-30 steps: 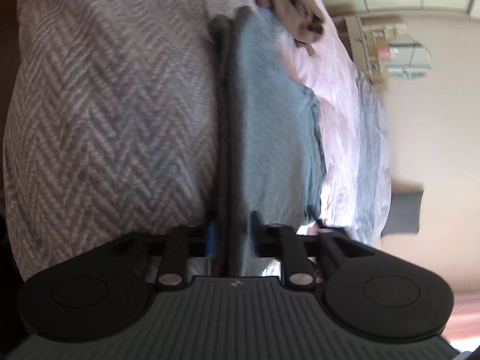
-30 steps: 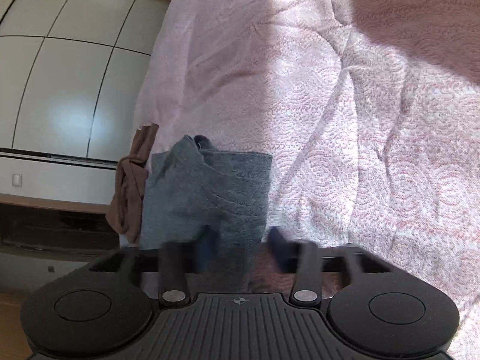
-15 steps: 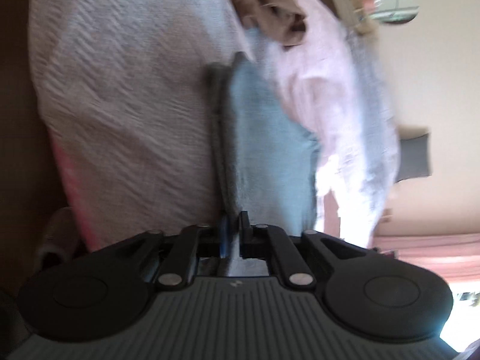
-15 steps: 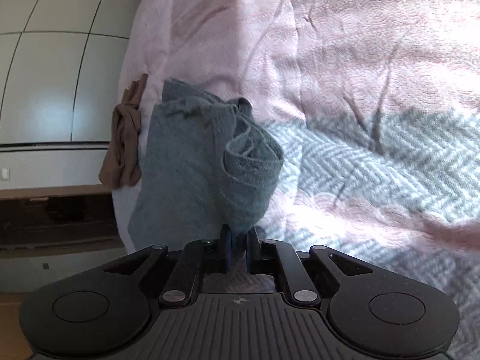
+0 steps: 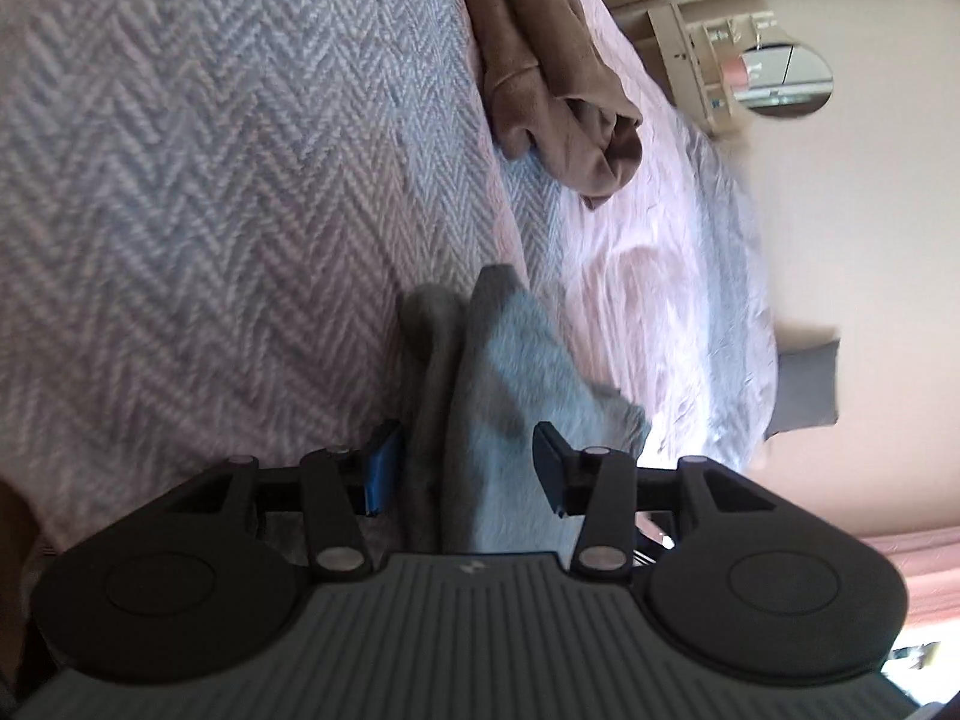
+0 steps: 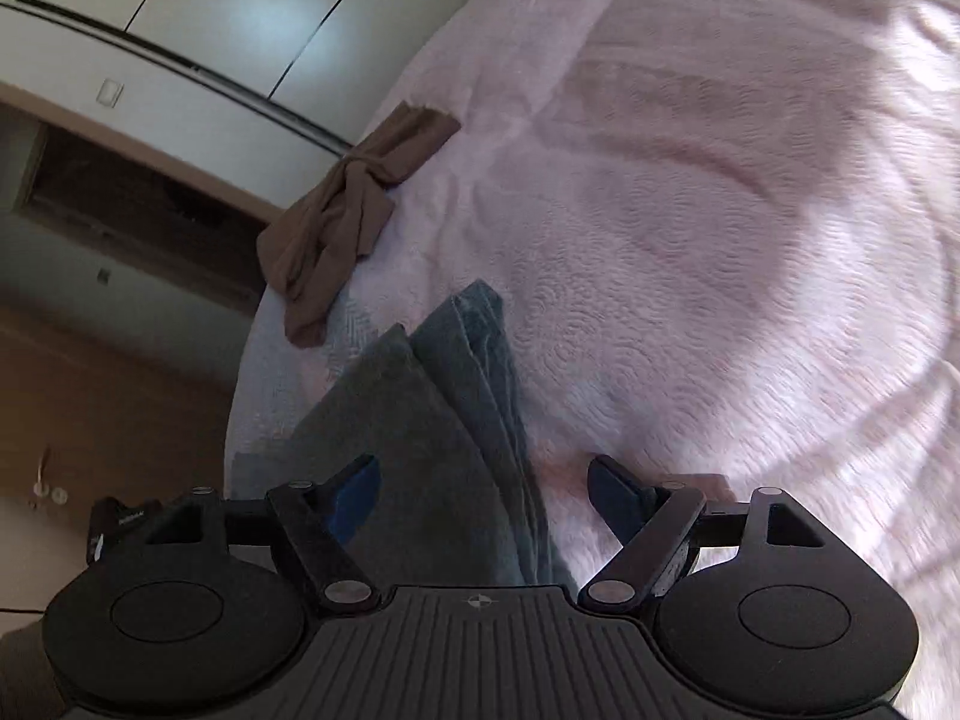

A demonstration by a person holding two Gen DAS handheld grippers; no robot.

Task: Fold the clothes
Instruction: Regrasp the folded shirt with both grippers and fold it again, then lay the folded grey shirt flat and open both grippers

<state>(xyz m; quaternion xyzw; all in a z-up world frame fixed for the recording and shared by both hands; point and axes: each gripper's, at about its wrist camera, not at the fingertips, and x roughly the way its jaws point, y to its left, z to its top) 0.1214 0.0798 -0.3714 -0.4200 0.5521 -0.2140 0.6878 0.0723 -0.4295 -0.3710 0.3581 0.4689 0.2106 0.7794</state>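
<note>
Near end of the folded grey knit garment (image 5: pixel 510 408): hidden from you at 6 o'clock under the left gripper (image 5: pixel 465 468) body. In the right wrist view, the same garment (image 6: pixel 444 450) runs under the right gripper (image 6: pixel 483 495) body, its lower edge unseen. Crumpled brown fabric garment (image 5: pixel 552 72): cut off by the frame at 12 o'clock. Small shelf with an oval mirror (image 5: pixel 744 72), at 2 o'clock: items on it too small and blurred to identify.

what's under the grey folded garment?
The grey folded garment lies on the bed cover, pink quilted and herringbone weave showing around it. Anything trapped between the two is covered; the brown garment lies apart.
</note>
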